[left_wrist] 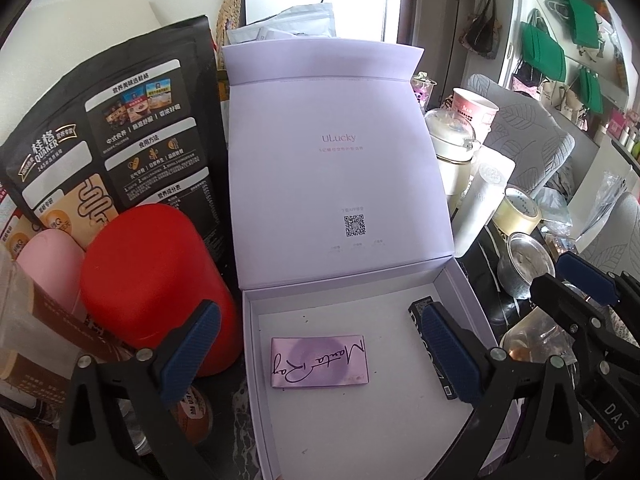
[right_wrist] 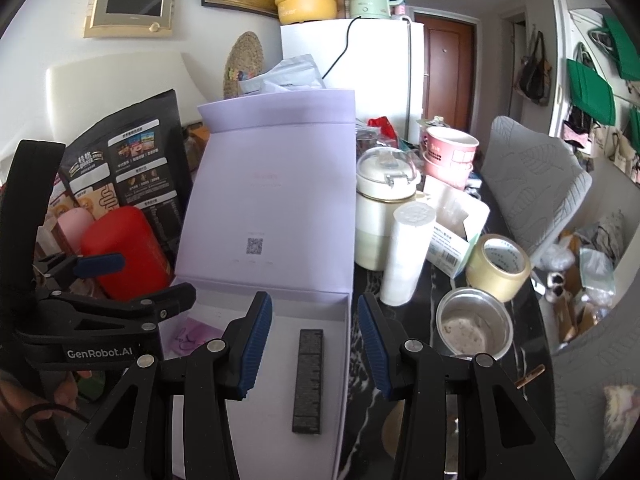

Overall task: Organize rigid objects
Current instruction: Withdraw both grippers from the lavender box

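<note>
Open lilac box [left_wrist: 460,280], purple card [left_wrist: 319,362] and black bar [right_wrist: 307,380] inside, my left fingers [left_wrist: 320,356] wide, my right fingers [right_wrist: 316,346] half-spread, both empty.

"ULucky" is showing on the raised lid [left_wrist: 340,152] ahead of the left gripper [left_wrist: 320,344], and "Manta Ray" is showing on the purple card [left_wrist: 319,362] between its fingers. "QUAKER" is reading on the black bag [left_wrist: 120,132] to its left, while "GenRobot.AI" is standing on that gripper's body.

We see from both wrists, tilted down and close over the open lilac box [left_wrist: 340,160]; our left view sits left, and both share its black bar [right_wrist: 307,380]
</note>
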The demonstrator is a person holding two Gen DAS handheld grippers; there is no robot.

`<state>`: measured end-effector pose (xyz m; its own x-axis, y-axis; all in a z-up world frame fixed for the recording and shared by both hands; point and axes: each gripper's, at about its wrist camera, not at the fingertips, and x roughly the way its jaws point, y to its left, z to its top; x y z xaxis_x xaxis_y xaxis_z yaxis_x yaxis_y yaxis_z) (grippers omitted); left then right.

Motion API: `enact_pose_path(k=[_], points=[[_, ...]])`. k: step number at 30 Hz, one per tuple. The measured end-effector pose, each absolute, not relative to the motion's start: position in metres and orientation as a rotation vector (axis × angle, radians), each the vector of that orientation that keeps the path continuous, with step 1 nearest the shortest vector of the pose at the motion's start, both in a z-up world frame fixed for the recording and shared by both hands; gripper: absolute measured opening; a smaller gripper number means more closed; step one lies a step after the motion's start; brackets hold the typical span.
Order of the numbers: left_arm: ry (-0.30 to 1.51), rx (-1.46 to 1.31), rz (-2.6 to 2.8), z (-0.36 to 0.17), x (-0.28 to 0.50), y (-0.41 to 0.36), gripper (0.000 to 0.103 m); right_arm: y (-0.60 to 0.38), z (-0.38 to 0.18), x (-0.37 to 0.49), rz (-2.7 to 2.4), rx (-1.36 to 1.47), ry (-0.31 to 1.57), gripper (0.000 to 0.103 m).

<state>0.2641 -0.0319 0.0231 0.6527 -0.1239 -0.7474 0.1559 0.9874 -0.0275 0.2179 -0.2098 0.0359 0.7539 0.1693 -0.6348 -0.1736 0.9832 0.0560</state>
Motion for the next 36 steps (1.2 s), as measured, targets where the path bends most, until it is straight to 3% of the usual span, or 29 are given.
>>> enact_pose_path(k=[36], points=[[0.708,0.049,-0.172,0.082,0.153,-0.03,0.102,-0.208,0.083,0.121,0.213,-0.02,0.601,0.045]])
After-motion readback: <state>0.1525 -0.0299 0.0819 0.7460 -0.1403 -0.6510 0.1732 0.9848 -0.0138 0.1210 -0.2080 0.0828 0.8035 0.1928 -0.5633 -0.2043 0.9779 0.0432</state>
